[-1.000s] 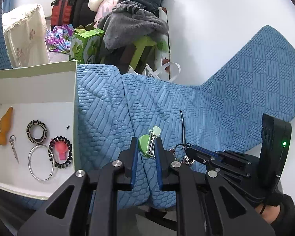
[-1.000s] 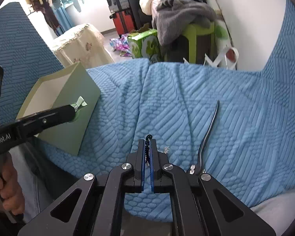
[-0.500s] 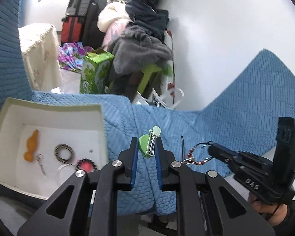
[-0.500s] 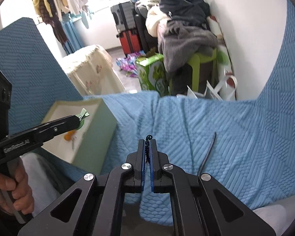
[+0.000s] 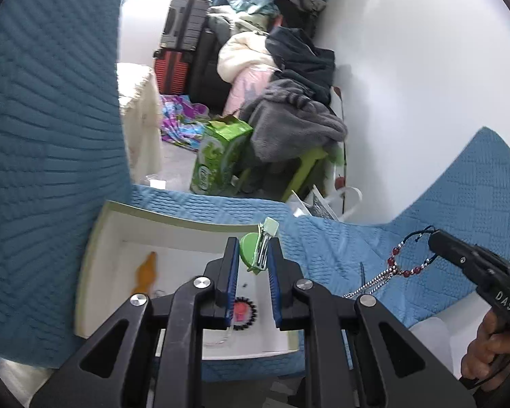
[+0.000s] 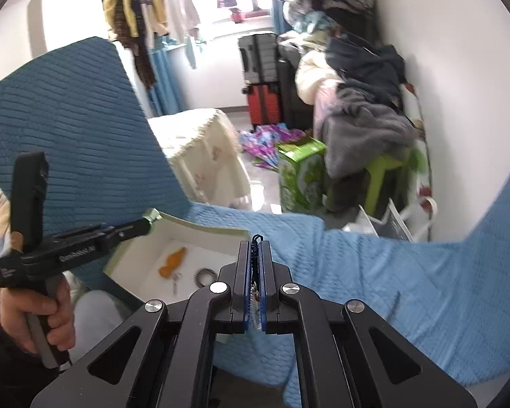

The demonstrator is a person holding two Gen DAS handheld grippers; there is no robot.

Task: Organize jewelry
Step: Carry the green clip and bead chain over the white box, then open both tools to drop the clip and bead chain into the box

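Note:
My left gripper (image 5: pixel 253 255) is shut on a green hair clip (image 5: pixel 255 251) and holds it above the open white box (image 5: pixel 102 248). In the box lie an orange piece (image 5: pixel 146 270) and a black ring around a pink bead (image 5: pixel 243 311). My right gripper (image 6: pixel 255 255) is shut on a red bead bracelet (image 5: pixel 403 268) with a silver chain; it hangs in the air to the right of the box. In the right wrist view the box (image 6: pixel 200 229) is ahead on the left, with the left gripper (image 6: pixel 149 217) at its far left corner.
A blue quilted cover (image 6: pixel 391 272) lies over the sofa seat. A thin black stick (image 5: pixel 362 270) lies on it right of the box. Beyond are a green carton (image 5: pixel 217 156), a clothes pile (image 5: pixel 289 125) and suitcases (image 6: pixel 261 78). A white wall is at the right.
Both grippers have risen off the cover. The left one moved left over the box with the clip. The right one lifted the bracelet clear of the cover.

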